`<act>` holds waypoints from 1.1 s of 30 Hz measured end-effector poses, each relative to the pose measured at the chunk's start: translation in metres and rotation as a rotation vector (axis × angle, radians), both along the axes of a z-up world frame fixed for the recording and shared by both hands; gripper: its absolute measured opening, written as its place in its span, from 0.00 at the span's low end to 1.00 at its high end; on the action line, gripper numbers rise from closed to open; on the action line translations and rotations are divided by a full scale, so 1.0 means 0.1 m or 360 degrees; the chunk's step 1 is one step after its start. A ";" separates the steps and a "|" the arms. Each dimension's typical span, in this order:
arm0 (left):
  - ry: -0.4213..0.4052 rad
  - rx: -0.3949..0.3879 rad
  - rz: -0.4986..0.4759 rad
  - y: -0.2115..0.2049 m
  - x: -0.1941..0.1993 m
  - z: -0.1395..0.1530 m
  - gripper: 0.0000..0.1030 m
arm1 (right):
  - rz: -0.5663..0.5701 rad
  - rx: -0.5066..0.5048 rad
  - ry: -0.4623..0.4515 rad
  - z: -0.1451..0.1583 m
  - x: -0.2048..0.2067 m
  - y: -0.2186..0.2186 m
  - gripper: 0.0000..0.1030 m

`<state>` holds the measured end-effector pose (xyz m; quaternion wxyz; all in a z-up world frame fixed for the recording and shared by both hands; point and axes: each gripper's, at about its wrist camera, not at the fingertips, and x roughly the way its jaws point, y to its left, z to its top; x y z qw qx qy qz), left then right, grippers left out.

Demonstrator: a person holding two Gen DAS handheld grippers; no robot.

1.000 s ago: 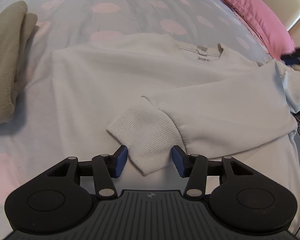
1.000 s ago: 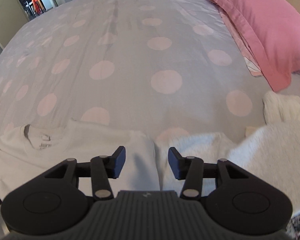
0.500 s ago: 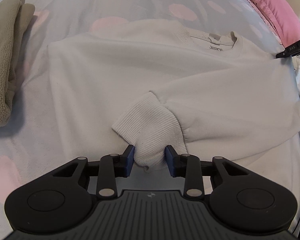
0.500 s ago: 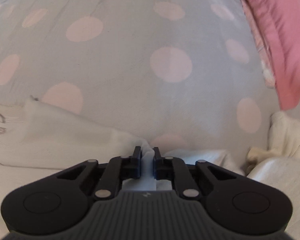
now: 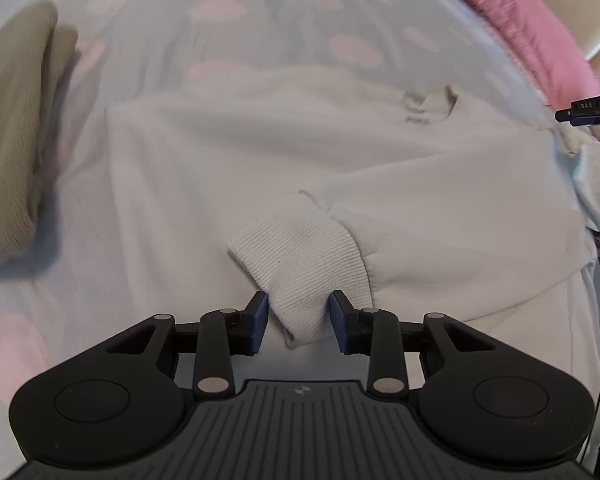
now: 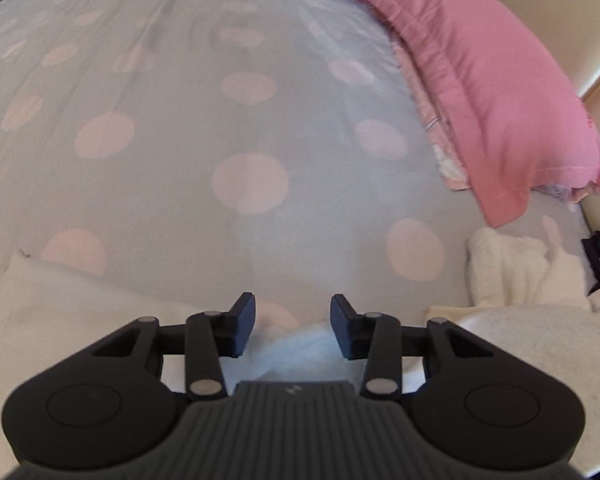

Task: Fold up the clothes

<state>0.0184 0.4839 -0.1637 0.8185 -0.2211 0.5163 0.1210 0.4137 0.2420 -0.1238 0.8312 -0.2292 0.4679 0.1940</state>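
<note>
Lying flat on the spotted bedspread (image 6: 148, 92), the white sweatshirt (image 5: 228, 168) had one sleeve crossed over its body. Left gripper (image 5: 298, 322) straddled the ribbed cuff (image 5: 300, 256), apparently unclamped; right gripper (image 6: 292, 326) stood released. A square, deep bite on the cuff would serve best.

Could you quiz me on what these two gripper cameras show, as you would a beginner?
1. True or false: the left gripper is clamped tight on the ribbed cuff.
2. What colour is the pillow at the head of the bed? A pink, B green, C black.
3. Fill in: the sleeve of the white sweatshirt lies folded across its ____.

Key
1. False: the jaws stand apart, one on each side of the cuff.
2. A.
3. Body. The right gripper is open too, over white fabric at the sweatshirt's edge.
</note>
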 end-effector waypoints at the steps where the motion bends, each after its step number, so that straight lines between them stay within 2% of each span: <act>1: -0.0028 0.0003 0.0007 0.01 -0.03 0.04 0.32 | 0.0013 0.0020 0.0017 0.00 -0.09 -0.07 0.43; 2: -0.0054 -0.0012 0.0031 0.03 -0.05 0.07 0.38 | 0.0025 0.0039 0.0035 0.00 -0.18 -0.15 0.43; 5: -0.0114 -0.0059 0.0086 0.09 -0.10 0.16 0.40 | 0.0063 0.0098 0.0087 0.00 -0.46 -0.37 0.43; 11: -0.0164 -0.0031 -0.0012 -0.02 -0.16 0.23 0.43 | 0.0138 0.0216 0.0192 0.01 -1.00 -0.82 0.45; 16: -0.0091 0.0050 -0.0049 -0.14 -0.17 0.10 0.45 | 0.0206 0.0306 0.0272 0.00 -1.46 -1.19 0.45; 21: -0.0037 0.0116 -0.0095 -0.26 -0.15 -0.05 0.46 | 0.0269 0.0259 0.0222 -0.23 -1.76 -1.40 0.49; 22: -0.0031 0.0125 -0.0107 -0.29 -0.14 -0.08 0.43 | 0.0268 0.0266 0.0207 -0.26 -1.77 -1.43 0.50; 23: -0.0026 0.0134 -0.0118 -0.32 -0.13 -0.11 0.27 | 0.0260 0.0266 0.0194 -0.28 -1.77 -1.46 0.50; 26: -0.0051 0.0205 -0.0101 -0.35 -0.12 0.00 0.05 | 0.0251 0.0255 0.0166 -0.36 -1.76 -1.46 0.50; 29: -0.0082 0.0200 -0.0080 -0.30 -0.14 0.26 0.03 | 0.0247 0.0255 0.0144 -0.40 -1.73 -1.47 0.47; 33: 0.0038 0.0105 -0.0094 -0.16 -0.16 0.53 0.03 | 0.0272 0.0239 0.0124 -0.45 -1.70 -1.46 0.32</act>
